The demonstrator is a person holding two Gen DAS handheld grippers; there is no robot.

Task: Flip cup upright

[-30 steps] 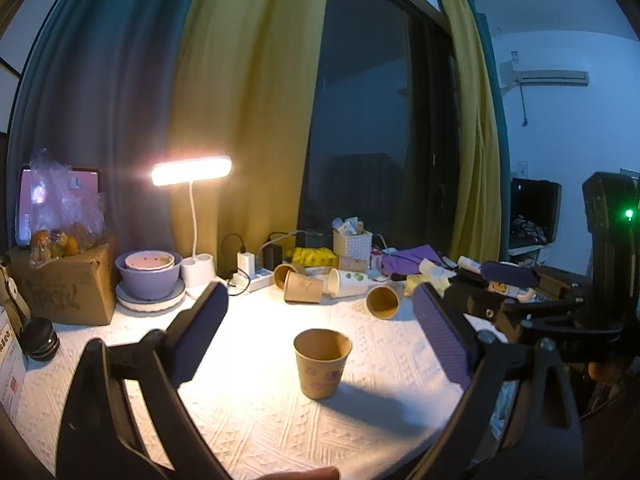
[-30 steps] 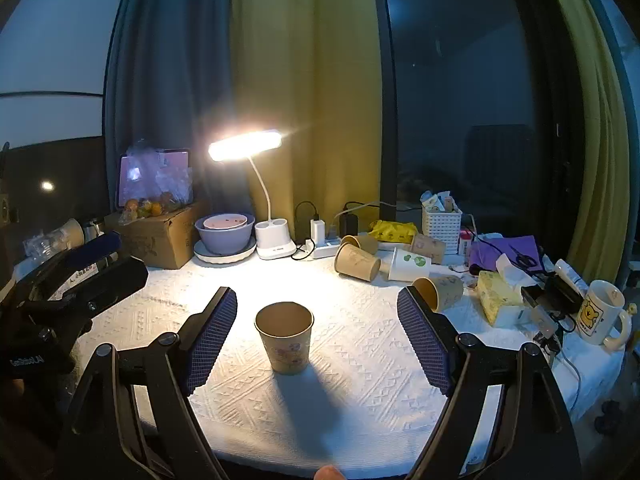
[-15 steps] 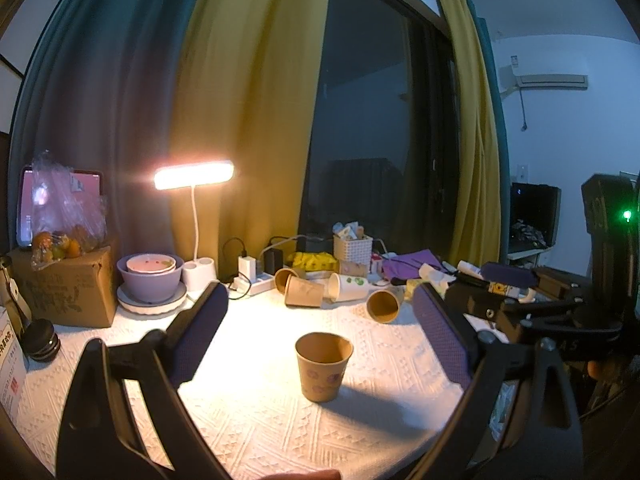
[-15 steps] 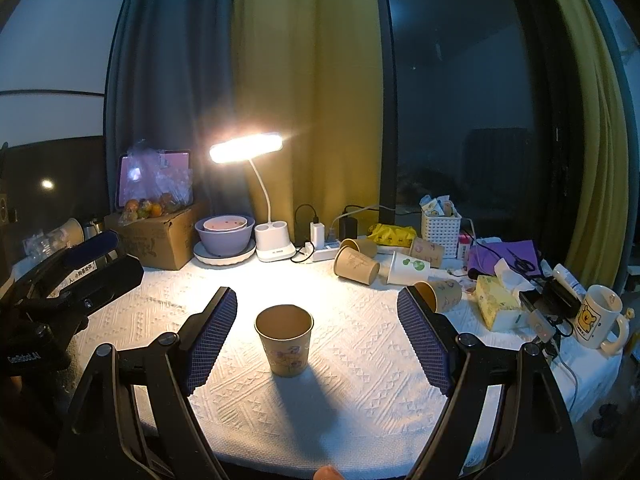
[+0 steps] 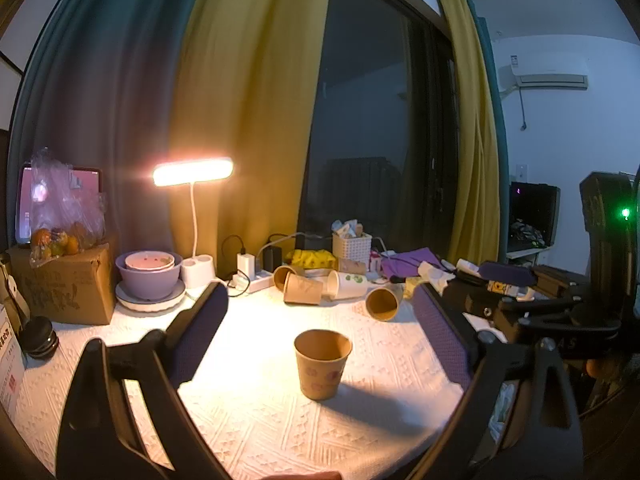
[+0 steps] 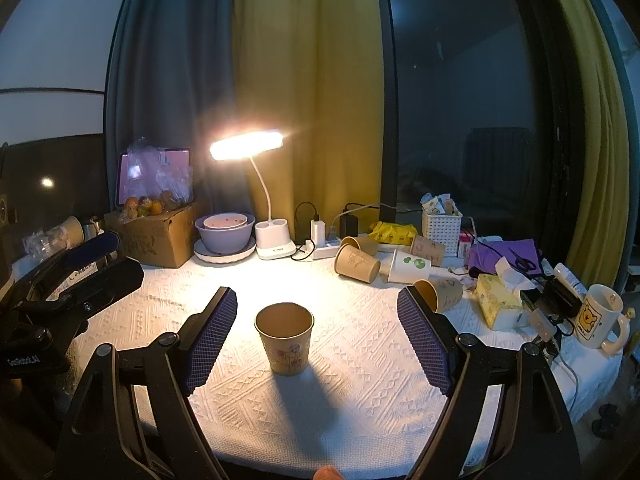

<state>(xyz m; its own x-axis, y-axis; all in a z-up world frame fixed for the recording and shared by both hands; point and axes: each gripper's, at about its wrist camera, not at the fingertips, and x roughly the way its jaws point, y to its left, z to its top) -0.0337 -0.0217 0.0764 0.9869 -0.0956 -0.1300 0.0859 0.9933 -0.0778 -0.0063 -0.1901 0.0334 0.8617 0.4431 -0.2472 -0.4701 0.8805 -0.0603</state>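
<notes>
We are holding both tools spread wide and empty over the white-clothed table (image 6: 360, 392), with a brown paper cup (image 6: 285, 338) standing mouth-up on the cloth between and just ahead of the fingers of the right tool (image 6: 316, 336), touching neither pad. From the left tool (image 5: 320, 334) we are seeing the same cup (image 5: 322, 364) ahead and slightly right of centre, upright and casting a long shadow away from the desk lamp (image 6: 256, 152). We are judging this cup as already done, so the step in hand is looking like a pause before picking a new target. Farther ahead of the right tool, several cups are lying on their sides near the power strip (image 6: 320, 250), among them a tipped brown cup (image 6: 356, 264). The next move is likely calling for reaching forward past the standing cup without knocking it.
</notes>
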